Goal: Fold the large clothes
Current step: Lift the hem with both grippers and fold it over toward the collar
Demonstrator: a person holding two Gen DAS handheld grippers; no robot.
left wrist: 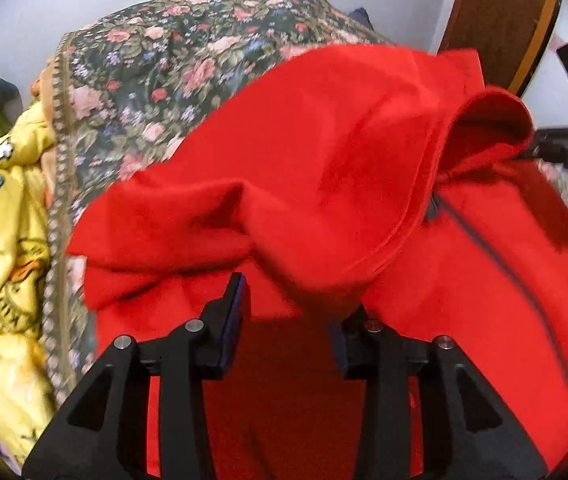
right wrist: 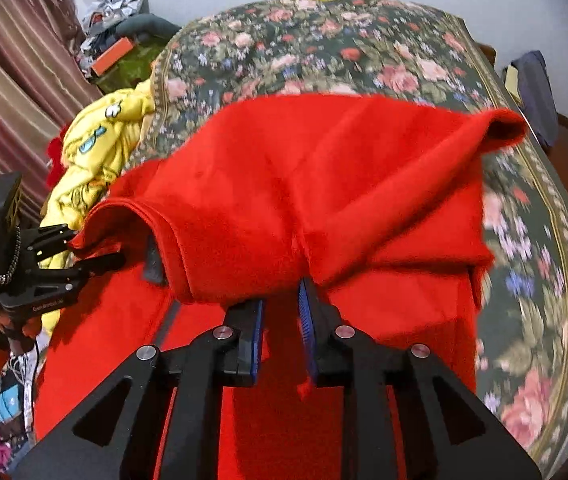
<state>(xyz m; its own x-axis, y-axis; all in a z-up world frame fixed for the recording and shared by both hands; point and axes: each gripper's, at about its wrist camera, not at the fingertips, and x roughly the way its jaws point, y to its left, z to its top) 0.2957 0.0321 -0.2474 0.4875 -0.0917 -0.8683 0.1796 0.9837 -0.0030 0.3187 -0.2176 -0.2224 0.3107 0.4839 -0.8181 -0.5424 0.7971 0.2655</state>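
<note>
Red fleece jacket (left wrist: pixel 324 168) lying half-folded on the flowered bedspread (left wrist: pixel 171 52), left gripper (left wrist: pixel 296 304) with fingers spread apart under a hanging fold, right gripper (right wrist: pixel 284 300) fingers parted against the fold, yellow blanket (left wrist: pixel 3 216) bunching beside it
</note>
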